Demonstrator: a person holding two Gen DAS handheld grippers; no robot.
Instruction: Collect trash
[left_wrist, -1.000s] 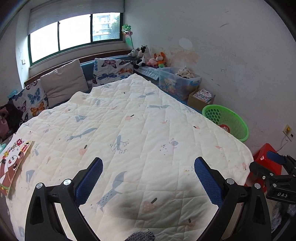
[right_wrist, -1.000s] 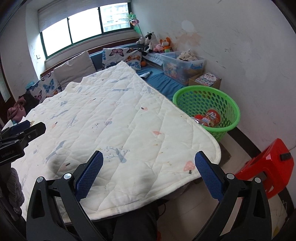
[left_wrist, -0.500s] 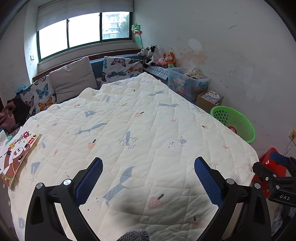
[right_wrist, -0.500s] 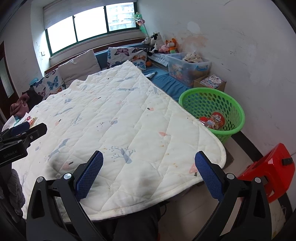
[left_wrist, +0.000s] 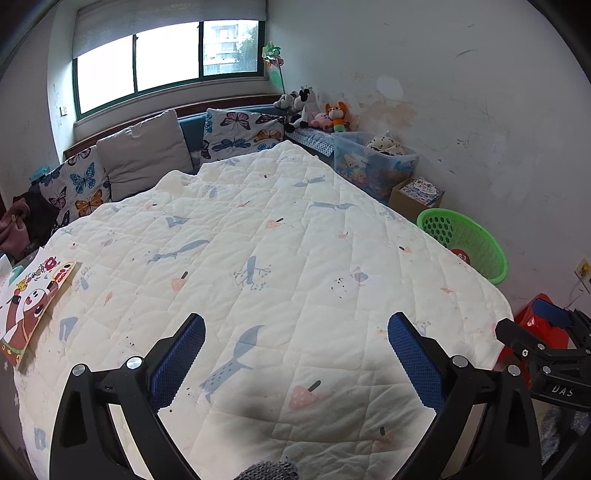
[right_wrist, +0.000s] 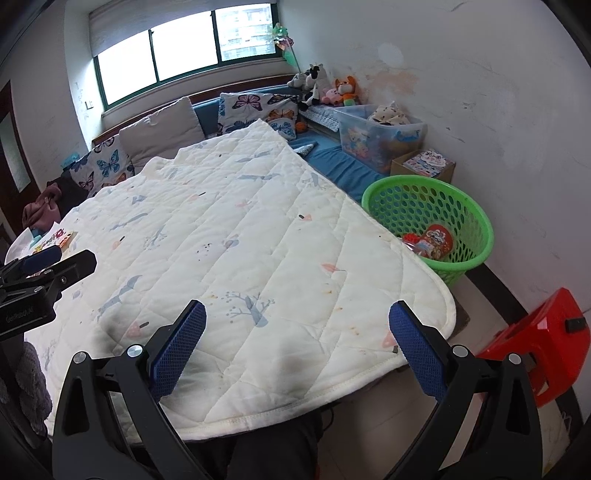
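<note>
While both tongs hang above the near end of the bed, the left gripper (left_wrist: 295, 354) has its blue-padded jaws spread wide with nothing between them, and the right gripper (right_wrist: 297, 341) is just as wide and just as bare. Directly beneath and ahead of both lies a cream quilt (left_wrist: 280, 258) printed with small trees, birds and mushrooms. Out past the left gripper's left finger, a colourful picture book (left_wrist: 29, 306) rests on the quilt's edge. Beyond the right gripper's right finger, off the side of the bed, stands a green plastic basket (right_wrist: 476, 218) against the wall, and the trash (right_wrist: 430, 240), a bundle of red printed wrappers, lies inside it. Nearer to that same finger, on the floor, sits a red stool (right_wrist: 543, 332). Farther ahead along the wall are a cardboard box (right_wrist: 424, 166), a clear storage bin (right_wrist: 376, 140), stuffed toys (right_wrist: 332, 88), butterfly pillows (left_wrist: 240, 129) and the window (left_wrist: 166, 62).
</note>
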